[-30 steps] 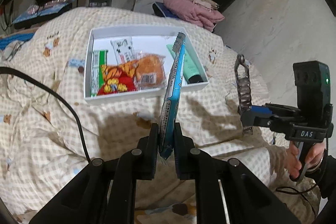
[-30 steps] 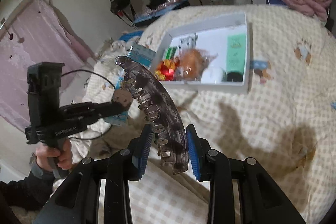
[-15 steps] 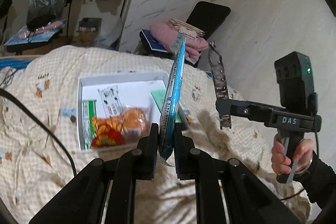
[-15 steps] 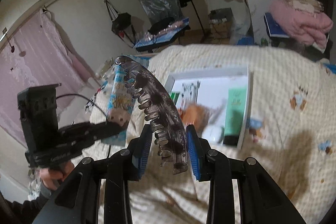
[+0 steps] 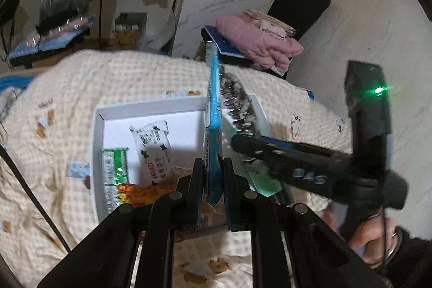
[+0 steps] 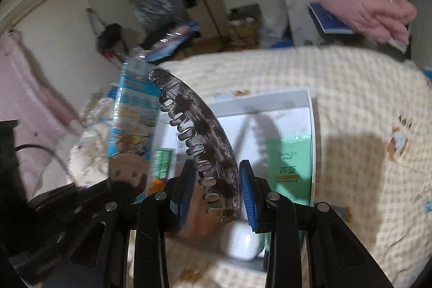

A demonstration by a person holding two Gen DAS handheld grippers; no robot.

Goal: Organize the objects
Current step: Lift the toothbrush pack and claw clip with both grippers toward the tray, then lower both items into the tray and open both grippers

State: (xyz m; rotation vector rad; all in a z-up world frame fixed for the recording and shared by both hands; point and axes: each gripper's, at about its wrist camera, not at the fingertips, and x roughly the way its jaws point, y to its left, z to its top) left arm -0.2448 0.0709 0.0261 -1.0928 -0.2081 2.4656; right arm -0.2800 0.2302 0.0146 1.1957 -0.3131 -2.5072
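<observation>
Most of both views is filled by a bed under a cream checked quilt (image 5: 135,88) printed with small bears. On it lies a shallow white box (image 5: 97,153), open at the top. Behind the bed, a folded pink blanket (image 5: 259,41) rests on a dark chair by the marbled wall.

Inside the box, from the right wrist view, a flat green tube (image 6: 293,169) lies along the right wall, with a white rounded item (image 6: 243,242) at its near end; blur keeps me from saying what that is. From the left wrist view a green wrapped bar (image 5: 114,169) lies along the left wall, a white sachet with black print (image 5: 155,147) sits beside it toward the middle, and an orange snack bag (image 5: 140,193) shows at the near edge, partly hidden by the tool.

The left gripper (image 5: 213,188) is clamped on the lower end of a blue snack packet (image 5: 212,109), held upright on edge above the box. The right gripper (image 6: 216,189) pinches the base of a long, smoky translucent hair claw (image 6: 197,134) between its blue pads (image 6: 247,190); the claw curves up and to the left, teeth facing left, and hangs over the box. In the left view the claw sits just beside the blue packet, possibly touching it, though motion blur leaves that uncertain.
</observation>
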